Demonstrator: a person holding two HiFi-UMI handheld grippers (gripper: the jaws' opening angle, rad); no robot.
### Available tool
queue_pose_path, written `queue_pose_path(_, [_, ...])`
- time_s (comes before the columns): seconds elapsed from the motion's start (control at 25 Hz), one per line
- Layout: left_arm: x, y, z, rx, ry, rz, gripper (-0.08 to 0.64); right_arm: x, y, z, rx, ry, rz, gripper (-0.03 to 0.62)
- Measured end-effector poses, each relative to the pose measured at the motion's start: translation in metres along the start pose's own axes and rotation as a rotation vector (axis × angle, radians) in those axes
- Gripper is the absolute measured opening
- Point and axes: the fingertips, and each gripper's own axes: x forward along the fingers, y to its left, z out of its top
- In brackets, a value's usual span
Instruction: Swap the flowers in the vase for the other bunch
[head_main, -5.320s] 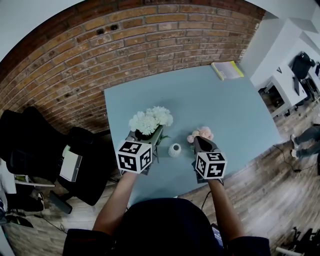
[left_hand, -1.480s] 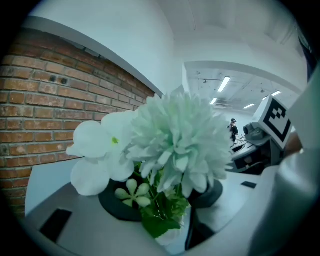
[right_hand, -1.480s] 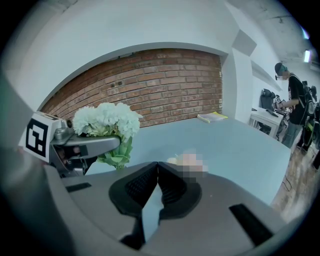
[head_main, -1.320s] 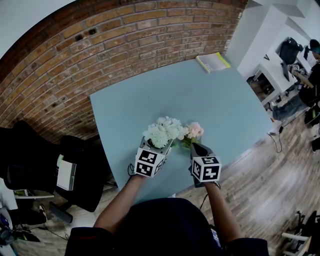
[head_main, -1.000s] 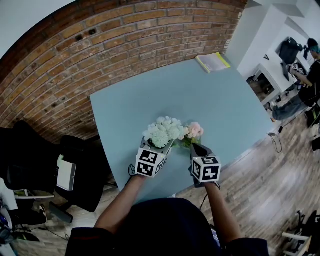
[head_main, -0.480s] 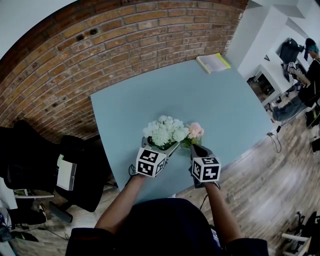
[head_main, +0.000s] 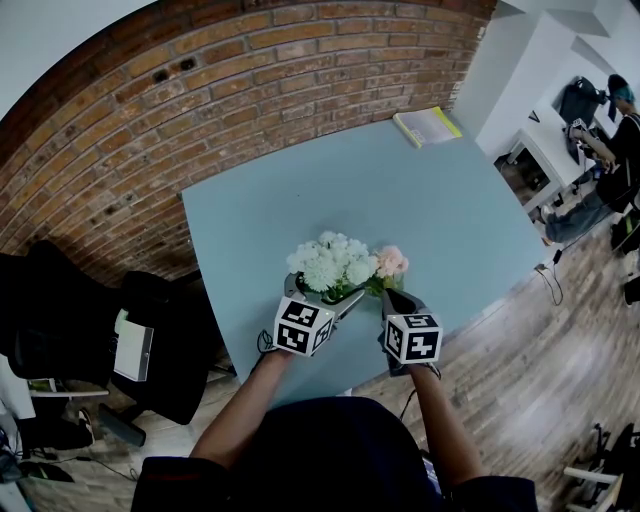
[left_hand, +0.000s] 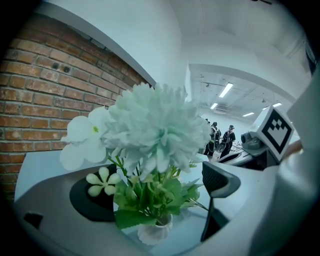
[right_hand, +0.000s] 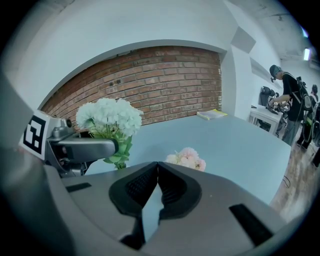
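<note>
The white flowers (left_hand: 150, 130) stand straight up in the little vase (left_hand: 155, 232), low in the middle of the frame, between the left gripper's (left_hand: 157, 200) jaws, which have just been opening wide and squeeze nothing, while the shut, empty right gripper (right_hand: 157, 170) sits just below the pink flowers (right_hand: 187, 159).

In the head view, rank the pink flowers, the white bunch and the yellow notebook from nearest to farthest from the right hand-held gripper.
1. Pink flowers, just ahead of the right hand-held gripper.
2. White bunch, to its left.
3. Yellow notebook, at the far corner.
</note>
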Motion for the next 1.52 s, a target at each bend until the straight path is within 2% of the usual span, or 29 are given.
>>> queue_pose_path(0.72, [-0.034, 0.006, -0.001, -0.002, 0.007, 0.031, 0.522, -0.014, 0.017, 0.015, -0.028, -0.039, 0.017, 0.014])
queue_pose_path(1.24, [-0.073, -0.007, -0.001, 0.018, 0.033, -0.01, 0.518, -0.043, 0.04, 0.022, -0.024, -0.093, -0.003, 0.014])
queue_pose_path(1.4, [-0.085, -0.016, -0.003, 0.058, 0.034, -0.022, 0.508, -0.053, 0.047, 0.02, -0.024, -0.102, -0.014, 0.014])
queue_pose_path(1.52, [-0.097, -0.02, -0.003, 0.092, 0.03, -0.021, 0.473, -0.062, 0.053, 0.018, -0.023, -0.112, -0.022, 0.014])
